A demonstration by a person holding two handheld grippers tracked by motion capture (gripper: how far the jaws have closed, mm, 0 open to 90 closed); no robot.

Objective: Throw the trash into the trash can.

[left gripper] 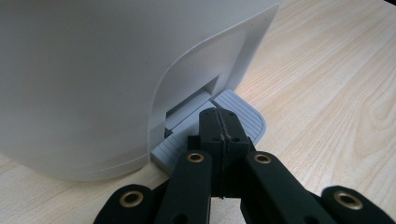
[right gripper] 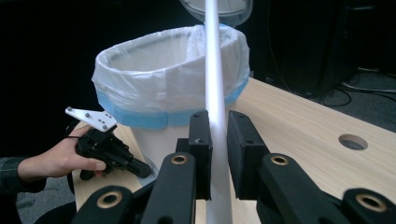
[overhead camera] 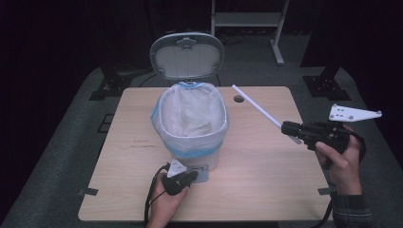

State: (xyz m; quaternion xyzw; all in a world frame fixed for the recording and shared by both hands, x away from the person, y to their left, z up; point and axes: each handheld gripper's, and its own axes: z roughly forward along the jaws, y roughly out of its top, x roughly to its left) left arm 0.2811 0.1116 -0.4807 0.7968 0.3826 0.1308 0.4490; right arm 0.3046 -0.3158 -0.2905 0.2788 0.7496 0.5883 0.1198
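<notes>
Already I am pressing my closed, empty left gripper point(left gripper: 218, 122) on the pedal point(left gripper: 243, 114), the bin point(overhead camera: 192, 124) lid point(overhead camera: 187, 54) standing open; my right gripper point(right gripper: 218, 140) is clamping the white tube point(right gripper: 213, 70), not yet dropped in.

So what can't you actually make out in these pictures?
- Bottom of the bin, high view: crumpled liner hides any contents.
- White rod near end, right gripper view: cut off by the bottom edge.
- Pedal middle, left gripper view: covered by the closed left gripper.
</notes>
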